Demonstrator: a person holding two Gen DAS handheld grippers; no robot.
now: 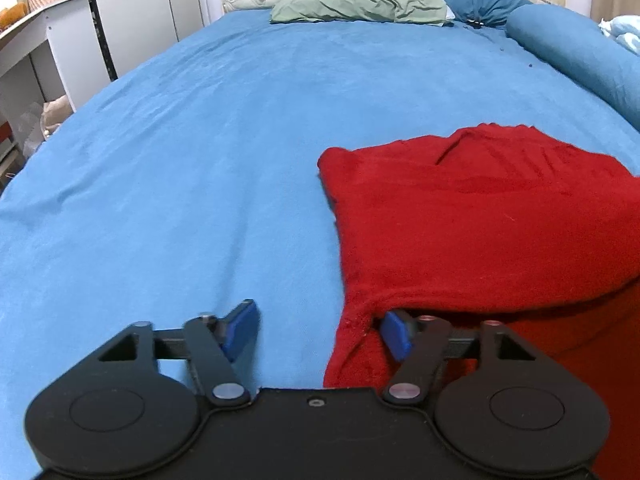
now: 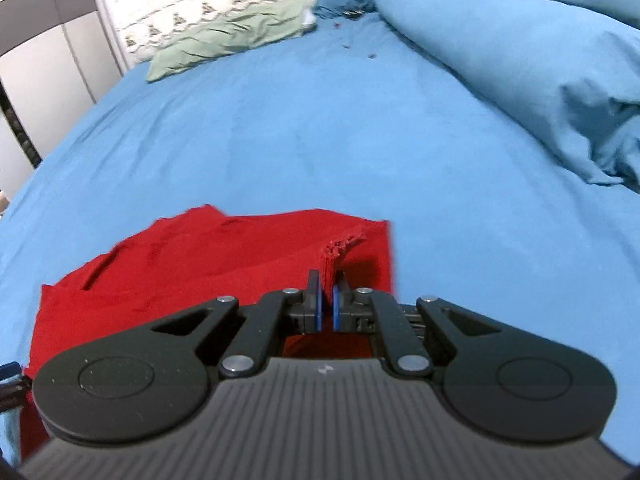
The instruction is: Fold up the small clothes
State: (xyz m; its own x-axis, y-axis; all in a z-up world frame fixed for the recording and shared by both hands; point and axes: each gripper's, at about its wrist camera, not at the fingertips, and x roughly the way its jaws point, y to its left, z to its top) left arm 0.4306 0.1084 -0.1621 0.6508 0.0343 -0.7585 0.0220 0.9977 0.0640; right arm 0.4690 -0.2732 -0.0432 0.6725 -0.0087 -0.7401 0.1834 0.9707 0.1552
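Right wrist: red garment (image 2: 208, 264) between gripper (image 2: 327, 300) pads

Left gripper (image 1: 320, 330) angled down toward the bed, jaws standing apart, blue pads (image 1: 244, 326) spread wide; the right-side pad sits under the edge of the red garment (image 1: 460, 216), the other pad on bare sheet, no pinch. Right gripper (image 2: 327, 300) also angled downward, jaws closed nearly together, pads clamping a bunched fold of the red garment that sticks up between them.

Fuzzy red knit garment (image 1: 460, 232), matt blue cotton bedsheet (image 1: 180, 160)
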